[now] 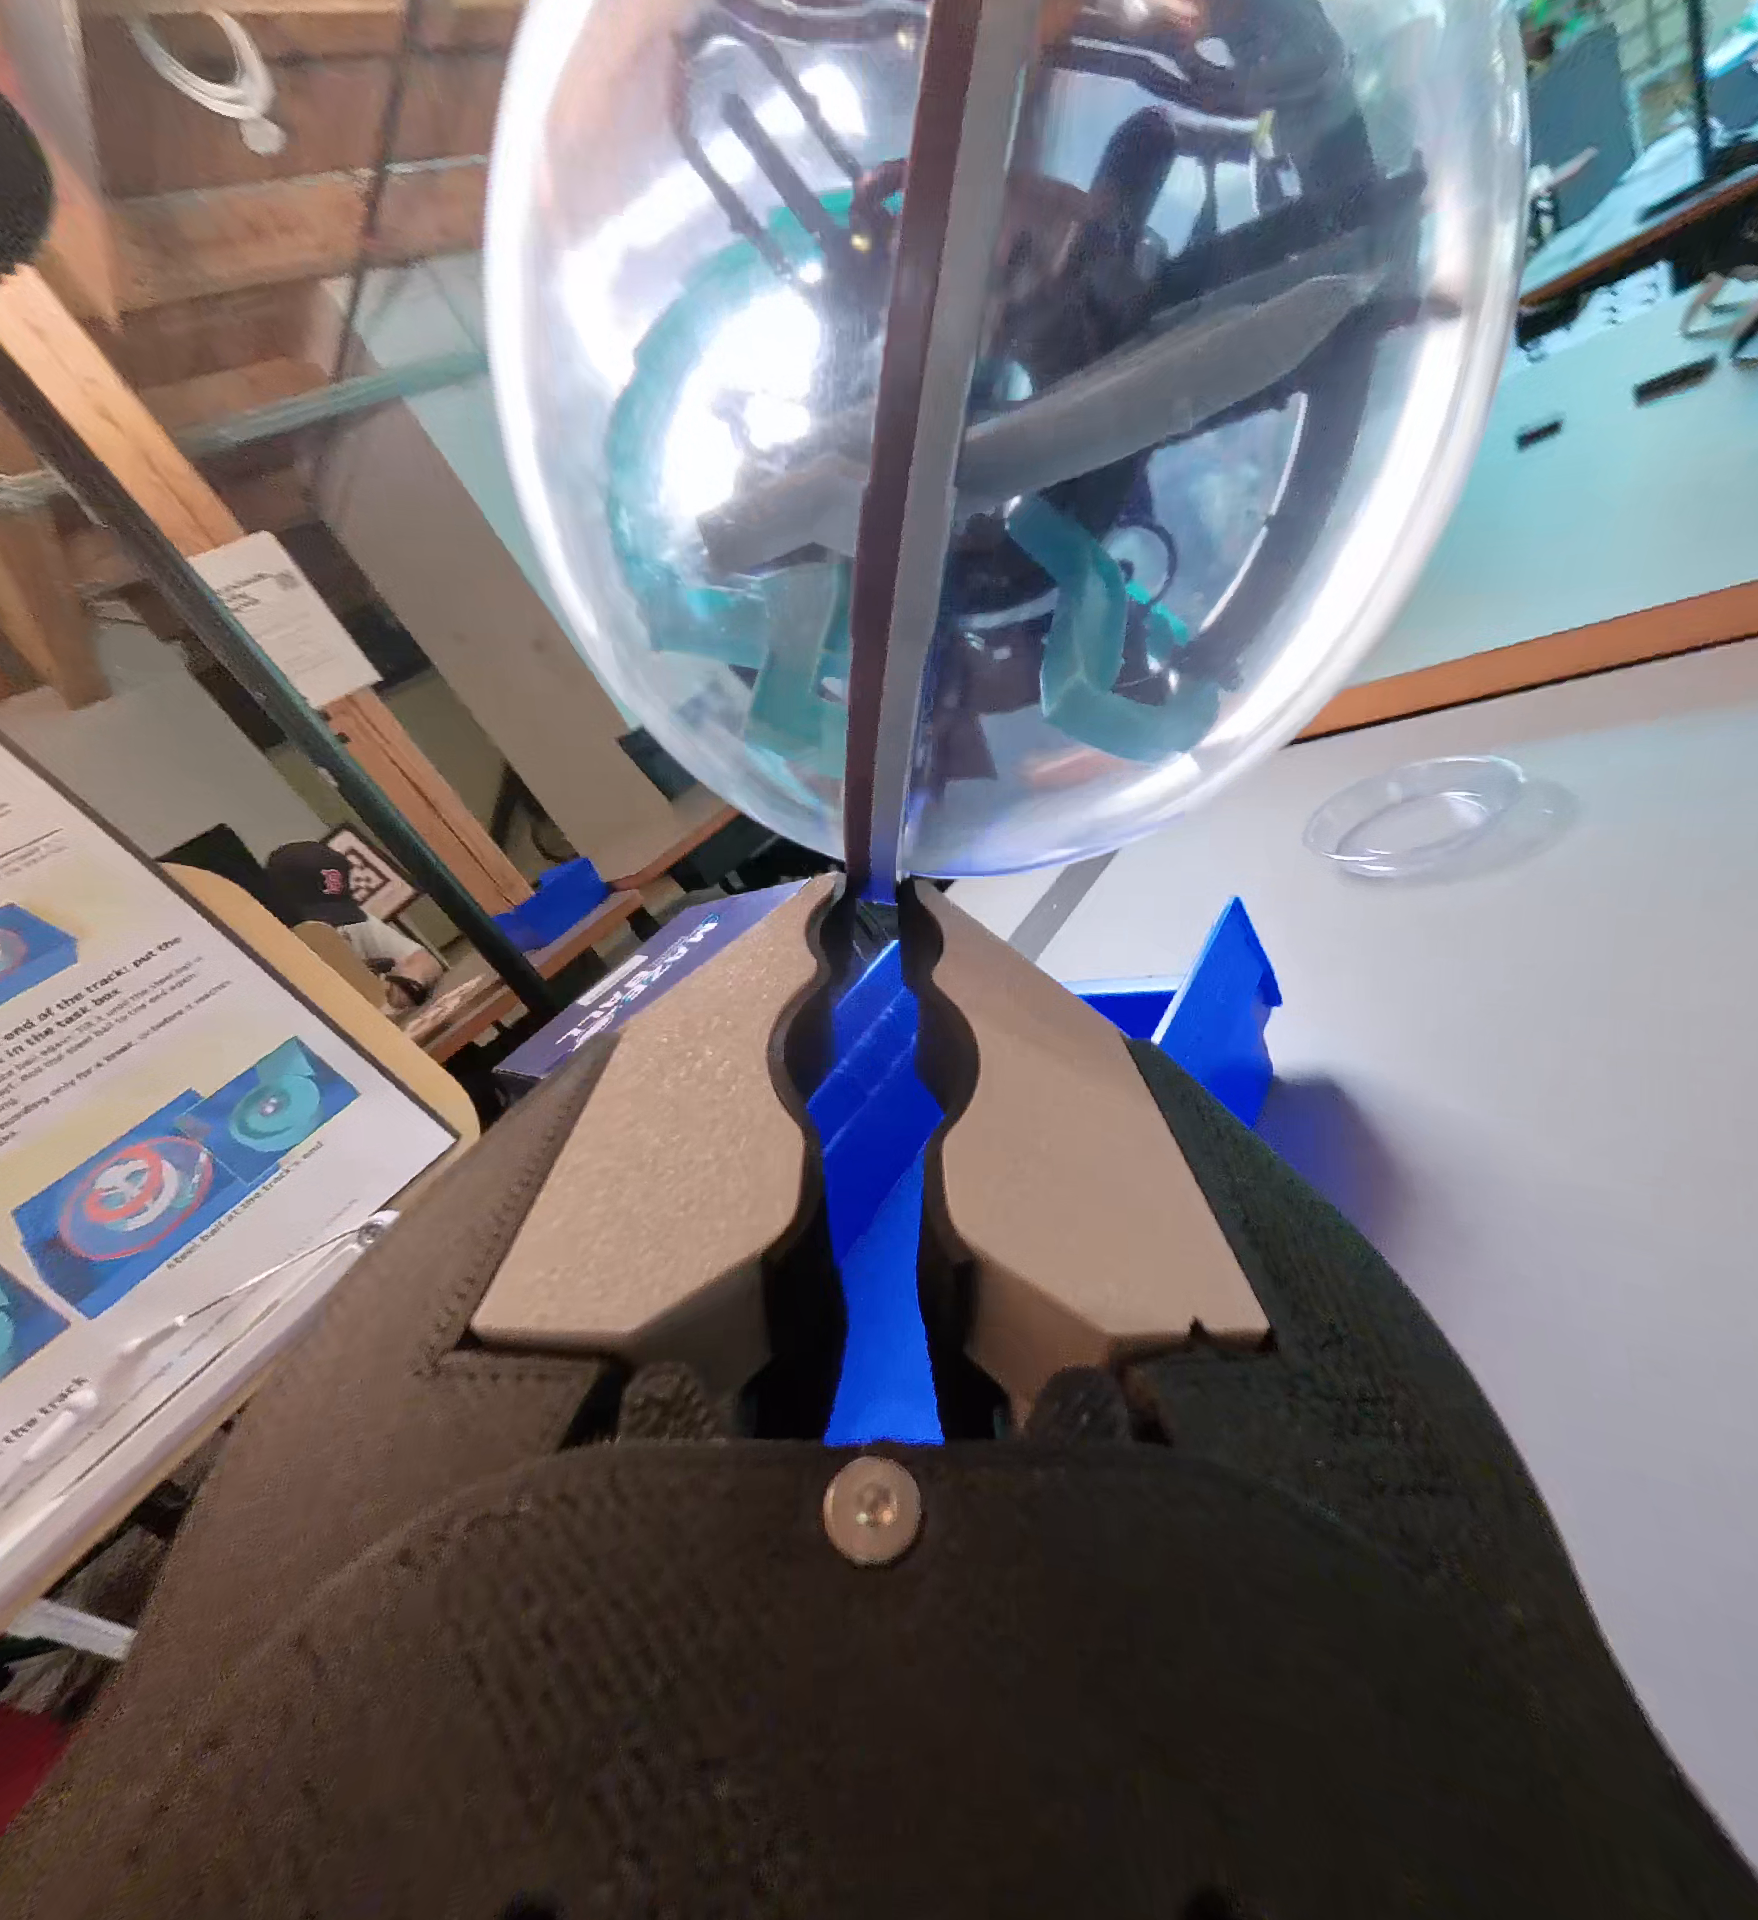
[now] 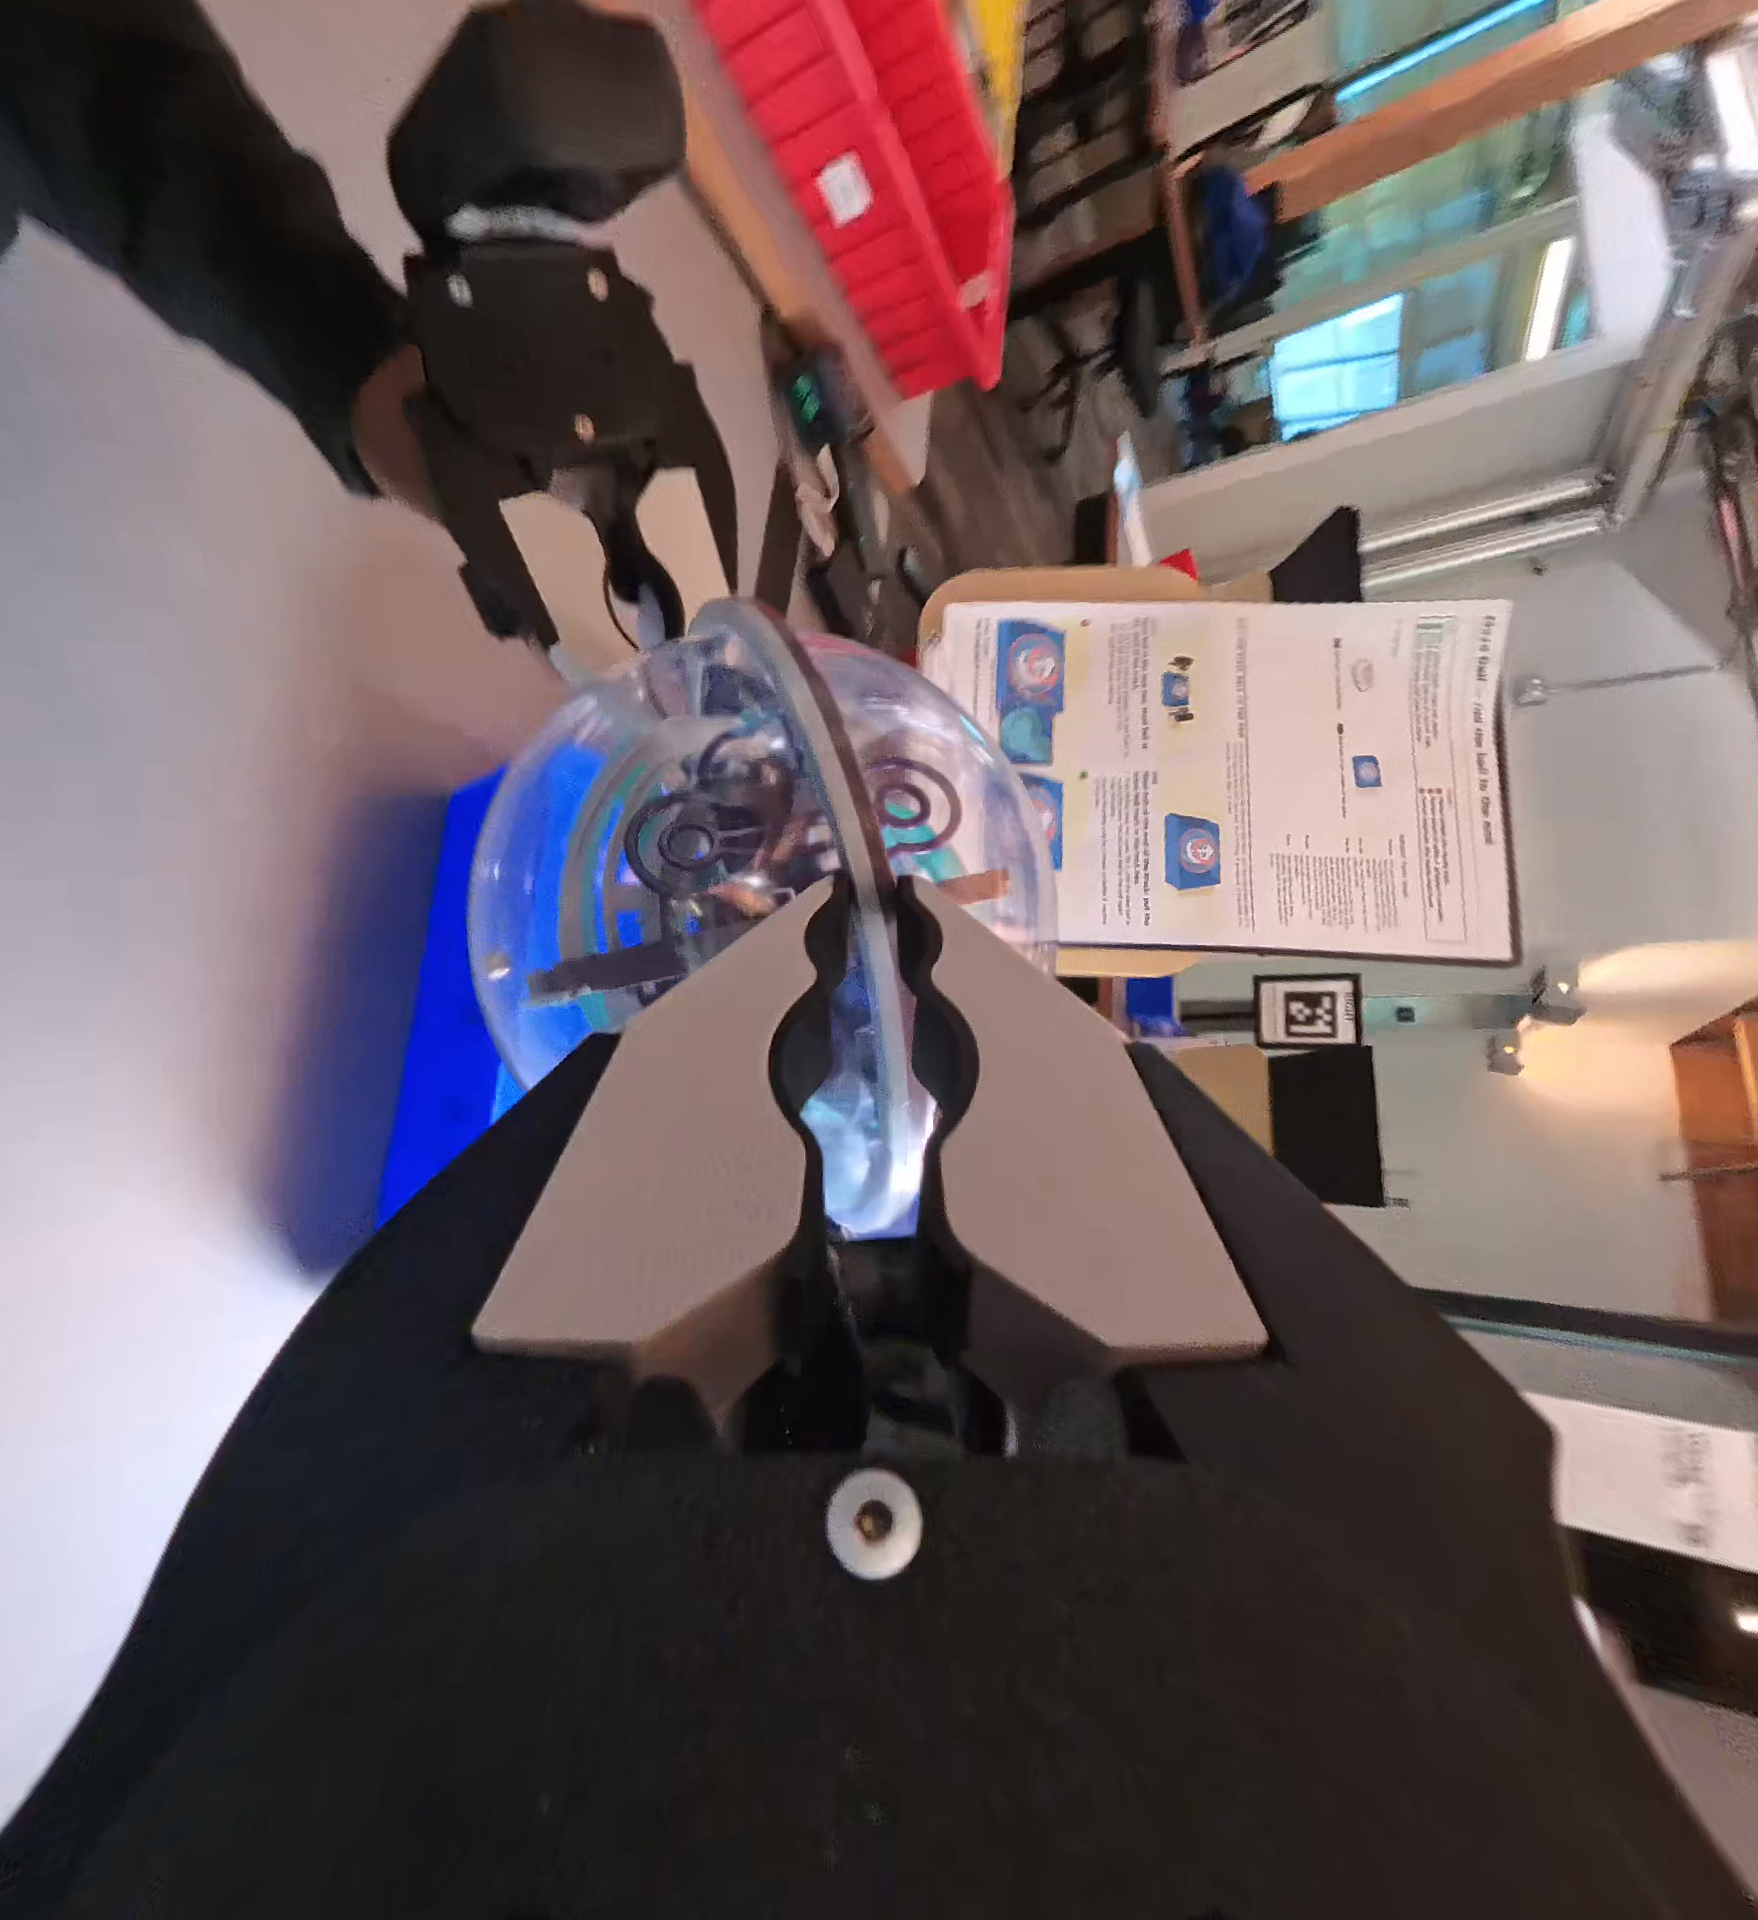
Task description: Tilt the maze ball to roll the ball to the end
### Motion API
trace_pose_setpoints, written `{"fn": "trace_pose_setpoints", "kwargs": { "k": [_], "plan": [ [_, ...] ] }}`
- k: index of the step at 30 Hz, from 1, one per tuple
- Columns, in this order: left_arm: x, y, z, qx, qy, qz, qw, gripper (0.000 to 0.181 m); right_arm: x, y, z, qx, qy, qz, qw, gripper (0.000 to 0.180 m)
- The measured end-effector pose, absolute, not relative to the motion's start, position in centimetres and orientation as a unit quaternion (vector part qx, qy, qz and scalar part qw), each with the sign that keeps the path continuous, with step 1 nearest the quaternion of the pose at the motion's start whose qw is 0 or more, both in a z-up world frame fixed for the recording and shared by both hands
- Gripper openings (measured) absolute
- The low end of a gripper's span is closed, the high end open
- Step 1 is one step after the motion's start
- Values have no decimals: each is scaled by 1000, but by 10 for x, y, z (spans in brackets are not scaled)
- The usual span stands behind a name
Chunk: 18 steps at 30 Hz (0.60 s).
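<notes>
At far left of the left wrist view I see an instruction sheet (image 1: 116,1091) propped on a board, with photos of a blue box. Between my left claw (image 1: 873,891) tips sits the flat seam rim of the maze ball (image 1: 1000,416), pinched narrow at the ball's lower edge, so the clear sphere hangs above the white bench (image 1: 1540,1195). Teal and grey tracks twist inside; I cannot pick out the small ball. Below the claw lies a blue box (image 1: 1218,997), and to its right a clear ring (image 1: 1426,816) rests flat on the bench.

From the right wrist view, tilted sideways, my right claw (image 2: 870,888) also grips the rim, closed on it at the near side. Beyond the sphere (image 2: 646,831), the left claw (image 2: 584,613) holds the far edge, and the sheet (image 2: 1270,779) stands right.
</notes>
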<state>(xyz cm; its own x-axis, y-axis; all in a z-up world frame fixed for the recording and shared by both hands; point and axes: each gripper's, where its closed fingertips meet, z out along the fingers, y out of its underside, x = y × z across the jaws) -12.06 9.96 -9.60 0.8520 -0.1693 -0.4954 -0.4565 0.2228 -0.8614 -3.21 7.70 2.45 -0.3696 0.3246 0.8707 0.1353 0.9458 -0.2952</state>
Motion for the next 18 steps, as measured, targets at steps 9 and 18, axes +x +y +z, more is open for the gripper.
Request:
{"fn": "trace_pose_setpoints", "kwargs": {
  "k": [9,18],
  "plan": [
    [-117,59,-28,-702,478,57,525,6,-11,122,53,-310,-602,400,617,7],
    [-70,65,-82,-703,504,-46,499,0,-19,134,-40,-372,-593,430,570,0]
  ]
}}
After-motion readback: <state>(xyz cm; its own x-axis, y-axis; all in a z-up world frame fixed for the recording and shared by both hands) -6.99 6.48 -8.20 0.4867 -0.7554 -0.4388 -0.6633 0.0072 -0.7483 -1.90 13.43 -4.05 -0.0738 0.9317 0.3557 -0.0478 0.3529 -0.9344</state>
